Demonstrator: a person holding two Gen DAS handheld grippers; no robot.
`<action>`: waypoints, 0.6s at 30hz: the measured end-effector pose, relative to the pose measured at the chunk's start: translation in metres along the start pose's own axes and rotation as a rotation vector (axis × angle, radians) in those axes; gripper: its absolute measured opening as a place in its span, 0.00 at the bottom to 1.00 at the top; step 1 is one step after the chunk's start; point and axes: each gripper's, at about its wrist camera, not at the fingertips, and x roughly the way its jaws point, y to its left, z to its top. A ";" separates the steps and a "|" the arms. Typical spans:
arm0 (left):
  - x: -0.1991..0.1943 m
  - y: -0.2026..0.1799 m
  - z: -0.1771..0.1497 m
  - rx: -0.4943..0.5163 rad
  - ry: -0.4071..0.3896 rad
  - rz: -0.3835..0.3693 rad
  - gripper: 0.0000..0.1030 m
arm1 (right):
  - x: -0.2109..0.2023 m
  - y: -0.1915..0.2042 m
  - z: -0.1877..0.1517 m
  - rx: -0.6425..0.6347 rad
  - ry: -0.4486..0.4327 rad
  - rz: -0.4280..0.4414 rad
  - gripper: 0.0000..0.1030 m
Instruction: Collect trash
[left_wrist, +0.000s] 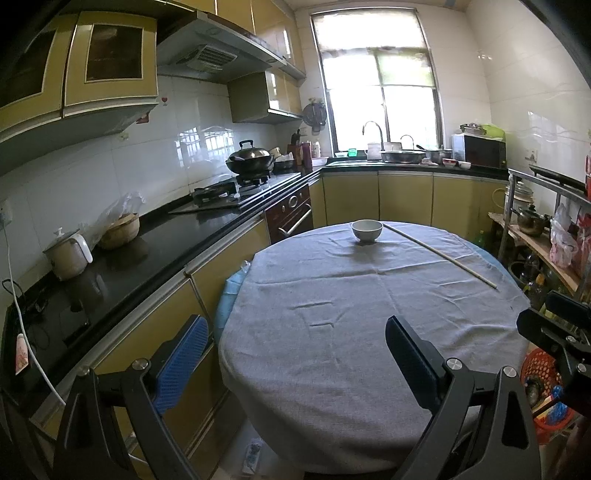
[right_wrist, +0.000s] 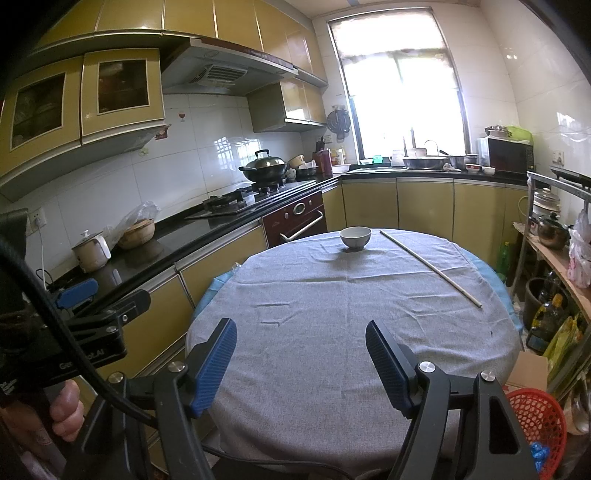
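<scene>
1. Honestly, I could not settle the step from this moment: the round counter (right_wrist: 332, 332) under its grey cloth carried only a white bowl (right_wrist: 355, 238) and a long thin stick (right_wrist: 430, 266), and no scrap or wrapper showed on it. That fitted either a counter already picked clean or one where the stick itself was the trash to go.
2. The left gripper (left_wrist: 295, 354) hung above the near edge of the counter, its jaws spread wide with nothing between them. The right gripper (right_wrist: 301, 356) hung beside it in the same way, jaws apart and empty.
3. The stick lay flat on the far right side of the cloth, just beside the bowl at its far end and well apart from both grippers.
4. If the stick was the target, I judged it would need a long reach and a low, flat pinch, since it sat thin against the cloth.
5. The bowl stood upright; I could not see inside it.
6. A red basket (right_wrist: 537, 424) stood on the floor at the right, holding something blue I could not identify.
</scene>
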 end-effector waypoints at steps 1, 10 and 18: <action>0.000 0.000 0.000 0.000 -0.001 0.000 0.94 | 0.000 0.000 0.000 0.000 0.000 0.000 0.73; -0.002 0.000 0.000 0.000 -0.002 0.000 0.94 | 0.000 0.000 0.000 0.000 0.000 0.000 0.73; -0.003 -0.001 0.001 0.000 -0.002 0.000 0.94 | -0.001 0.003 0.001 -0.005 -0.002 0.001 0.73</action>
